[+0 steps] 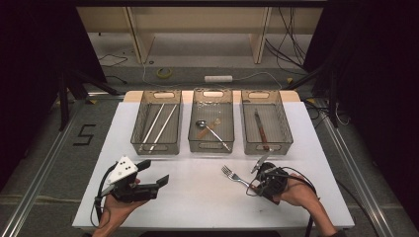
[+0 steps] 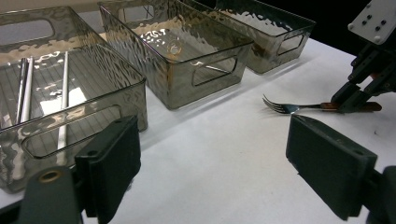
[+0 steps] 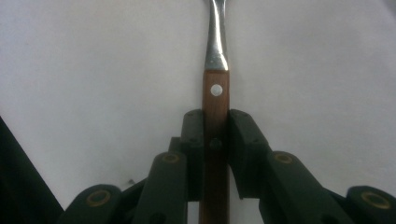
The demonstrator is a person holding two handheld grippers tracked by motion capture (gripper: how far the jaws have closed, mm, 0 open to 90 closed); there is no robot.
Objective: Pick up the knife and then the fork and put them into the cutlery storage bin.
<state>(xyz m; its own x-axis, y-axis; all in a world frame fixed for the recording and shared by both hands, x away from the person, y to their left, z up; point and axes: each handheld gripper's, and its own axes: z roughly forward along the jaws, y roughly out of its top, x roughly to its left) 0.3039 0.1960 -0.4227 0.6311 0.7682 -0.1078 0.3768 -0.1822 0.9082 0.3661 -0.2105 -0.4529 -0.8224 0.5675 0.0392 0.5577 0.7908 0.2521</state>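
Wood of the fork's brown handle sits squeezed between my right gripper (image 3: 215, 140): its two black pads press on either side of the handle, just below the pale rivet, so the jaws are narrowed onto it with no gap showing. The wooden-handled steel fork (image 1: 236, 177) runs out from that grip toward ten o'clock in the high view, its tines near the middle of the white counter (image 1: 197, 197); whether the tines rest on the surface or hang just above it I cannot tell.

My left gripper (image 1: 157, 174) is at about eight o'clock on the counter, well apart from the fork. Its black jaws stand wide apart with nothing between them, pointing toward three o'clock, at the fork and my other hand.

Farther out, at twelve o'clock, three smoky clear plastic bins stand in a row along the far half of the counter. The left bin (image 1: 141, 129) holds long metal chopsticks (image 1: 159, 126) lying lengthwise. The middle bin (image 1: 193, 129) holds a metal spoon (image 1: 210, 129). The right bin (image 1: 284, 126) holds a wooden-handled knife (image 1: 261, 129).
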